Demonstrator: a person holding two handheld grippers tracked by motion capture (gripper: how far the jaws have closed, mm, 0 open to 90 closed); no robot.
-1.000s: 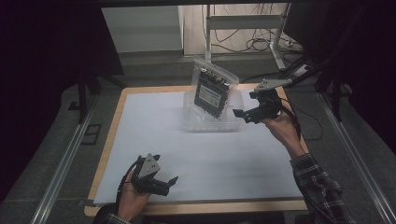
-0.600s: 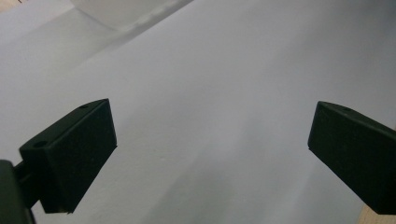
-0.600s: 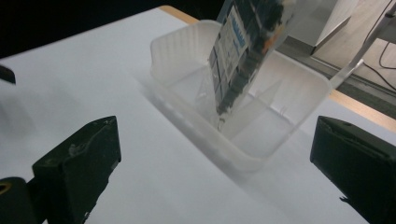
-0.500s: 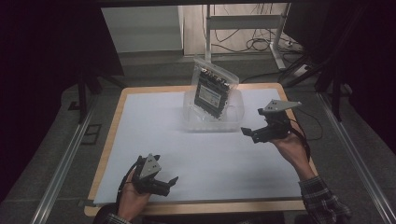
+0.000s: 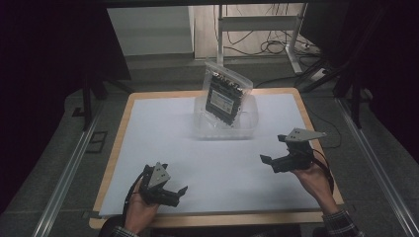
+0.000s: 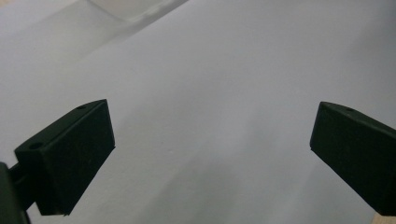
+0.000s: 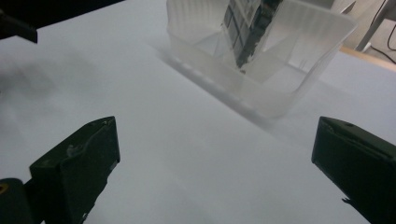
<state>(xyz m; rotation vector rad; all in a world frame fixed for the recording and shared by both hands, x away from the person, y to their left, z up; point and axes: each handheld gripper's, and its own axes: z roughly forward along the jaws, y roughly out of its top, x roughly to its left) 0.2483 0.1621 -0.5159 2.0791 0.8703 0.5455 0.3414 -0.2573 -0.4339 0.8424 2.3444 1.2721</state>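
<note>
dark room all round, with a wooden-edged table under a white sheet in the high view. at the far middle of the sheet stands a clear tub, and a clear bag with a dark board inside leans upright in it, its top well above the rim. cables lie on the floor beyond the table. the left gripper sits at the near left, held in the left hand, its jaws apart with nothing between them. the right gripper is held at the near right by the right hand, well apart from the tub, its jaws apart and empty, a grey plate on top.

left gripper view: the left gripper has its two black jaws spread wide over bare white sheet, nothing between them. a pale corner of the tub shows at the far top edge.

right gripper view: the right gripper has its jaws wide too, empty, above the sheet. ahead of them stands the tub, and the bag leans inside it, its lower end down in the tub.
</note>
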